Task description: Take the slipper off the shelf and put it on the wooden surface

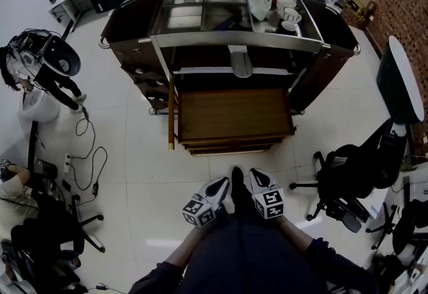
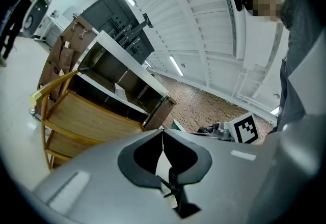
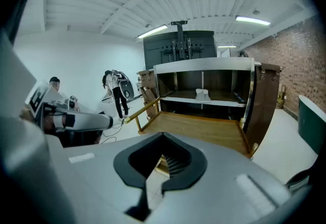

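From the head view, I held the left gripper and the right gripper side by side low in front of me, over the white tiled floor. Both were well short of the dark brown shelf unit. The pale slipper lay on the white shelf inside that unit. The wooden surface just below and in front of it was bare.

In the left gripper view, my jaws were closed tip to tip with nothing between them. Beyond them, the slipper sat on the shelf above the wooden surface.

In the right gripper view, those jaws were also pressed together and empty. They pointed toward the unit, where the slipper rested near the middle of the shelf, behind the wooden surface.
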Tool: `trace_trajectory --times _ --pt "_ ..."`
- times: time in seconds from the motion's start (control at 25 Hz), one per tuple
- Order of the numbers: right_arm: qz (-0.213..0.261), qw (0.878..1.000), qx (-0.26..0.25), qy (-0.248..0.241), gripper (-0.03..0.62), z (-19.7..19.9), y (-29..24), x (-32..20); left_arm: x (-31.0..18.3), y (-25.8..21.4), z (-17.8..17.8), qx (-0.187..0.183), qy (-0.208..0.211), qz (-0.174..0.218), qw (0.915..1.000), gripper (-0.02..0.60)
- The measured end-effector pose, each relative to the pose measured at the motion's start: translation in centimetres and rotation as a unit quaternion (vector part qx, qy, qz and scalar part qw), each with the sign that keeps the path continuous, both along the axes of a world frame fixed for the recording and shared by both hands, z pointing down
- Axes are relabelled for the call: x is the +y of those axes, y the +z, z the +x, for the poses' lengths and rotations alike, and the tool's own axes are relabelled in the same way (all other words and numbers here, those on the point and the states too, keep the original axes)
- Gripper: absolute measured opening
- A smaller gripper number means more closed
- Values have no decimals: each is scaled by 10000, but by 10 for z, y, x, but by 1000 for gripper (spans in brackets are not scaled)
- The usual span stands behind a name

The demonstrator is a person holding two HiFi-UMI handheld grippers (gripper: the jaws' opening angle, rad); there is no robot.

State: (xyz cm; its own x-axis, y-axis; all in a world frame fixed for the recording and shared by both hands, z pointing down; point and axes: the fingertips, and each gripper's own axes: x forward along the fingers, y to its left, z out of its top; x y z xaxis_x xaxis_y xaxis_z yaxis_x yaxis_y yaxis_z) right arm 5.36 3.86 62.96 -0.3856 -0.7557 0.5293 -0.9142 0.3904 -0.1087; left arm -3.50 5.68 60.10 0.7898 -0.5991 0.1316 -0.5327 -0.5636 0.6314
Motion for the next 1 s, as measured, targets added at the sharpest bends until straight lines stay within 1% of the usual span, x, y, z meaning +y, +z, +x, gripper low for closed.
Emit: trace_trajectory --times 0.2,0.24,0.28,0.48,0.6,0.64,0.84,1.0 --pt "-17 9999 -41 -128 8 22 13 -75 -30 3 8 -50 -20 17 10000 20" --pt "-4 9998 -17 -179 62 26 14 -95 -38 4 8 -65 -66 -2 10000 20" --pt "23 9997 21 -234 84 31 16 -116 -47 5 8 -82 -132 -23 9999 20" --pt "228 9980 233 -533 91 54 25 -229 -90 1 6 -229 -523 -38 9984 26" --pt "308 9971 297 -636 103 69 30 -300 -113 -3 10 -256 -755 -56 9968 41" --pt "319 9968 326 -656 107 73 32 -323 -120 -4 13 -264 -815 -63 9963 54" --pt "187 9964 498 -664 107 86 49 -430 -144 -9 25 -436 -998 -166 9939 102" --pt "89 9965 566 -610 107 84 64 -502 -154 -11 23 -477 -1324 -212 9898 120"
